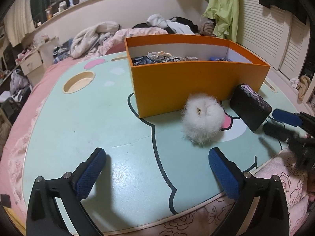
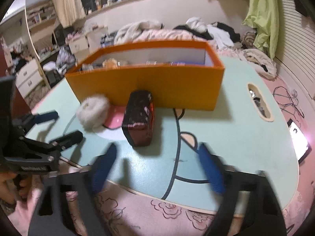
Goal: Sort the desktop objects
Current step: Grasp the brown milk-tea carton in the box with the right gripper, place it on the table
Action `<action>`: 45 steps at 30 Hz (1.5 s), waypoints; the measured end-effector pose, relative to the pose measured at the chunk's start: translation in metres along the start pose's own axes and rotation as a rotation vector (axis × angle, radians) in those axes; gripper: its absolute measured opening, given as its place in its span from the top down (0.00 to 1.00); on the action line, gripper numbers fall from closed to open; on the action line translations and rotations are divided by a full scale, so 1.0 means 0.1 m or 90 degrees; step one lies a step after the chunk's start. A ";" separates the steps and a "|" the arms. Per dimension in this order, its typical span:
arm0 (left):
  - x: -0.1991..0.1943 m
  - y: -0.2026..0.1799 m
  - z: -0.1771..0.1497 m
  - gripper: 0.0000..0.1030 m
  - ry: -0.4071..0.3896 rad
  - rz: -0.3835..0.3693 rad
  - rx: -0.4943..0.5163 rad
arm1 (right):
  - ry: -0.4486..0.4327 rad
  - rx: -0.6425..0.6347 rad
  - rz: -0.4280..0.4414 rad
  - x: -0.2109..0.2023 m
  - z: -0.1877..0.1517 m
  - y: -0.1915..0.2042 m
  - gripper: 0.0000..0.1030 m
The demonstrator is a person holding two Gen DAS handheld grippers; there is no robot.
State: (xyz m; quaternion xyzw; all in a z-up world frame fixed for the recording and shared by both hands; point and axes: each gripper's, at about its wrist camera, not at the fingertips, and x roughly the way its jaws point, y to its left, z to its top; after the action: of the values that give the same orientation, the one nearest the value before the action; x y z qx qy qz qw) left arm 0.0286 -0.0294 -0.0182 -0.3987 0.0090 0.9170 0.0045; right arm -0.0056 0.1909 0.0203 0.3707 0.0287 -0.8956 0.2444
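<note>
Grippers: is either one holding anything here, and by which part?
Nothing is held. The left gripper and right gripper are both open, short of the white fluffy ball and dark box.

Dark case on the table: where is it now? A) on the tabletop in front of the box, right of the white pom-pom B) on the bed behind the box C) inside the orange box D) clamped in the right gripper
A: the dark case stands on the table before the orange box, beside the white pom-pom; the right gripper is open and short of it.

Orange box (image 2: pixel 149 86) contents blurred, unidentifiable
</note>
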 end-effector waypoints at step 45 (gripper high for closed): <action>-0.20 -0.03 0.10 0.00 -0.009 0.004 -0.002 | 0.089 0.043 0.063 -0.34 0.86 -0.36 0.59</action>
State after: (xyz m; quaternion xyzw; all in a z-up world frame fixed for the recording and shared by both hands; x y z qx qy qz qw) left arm 0.0354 -0.0262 0.0029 -0.3921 0.0088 0.9199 0.0015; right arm -0.0577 0.2166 0.1014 0.4411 -0.0029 -0.8548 0.2733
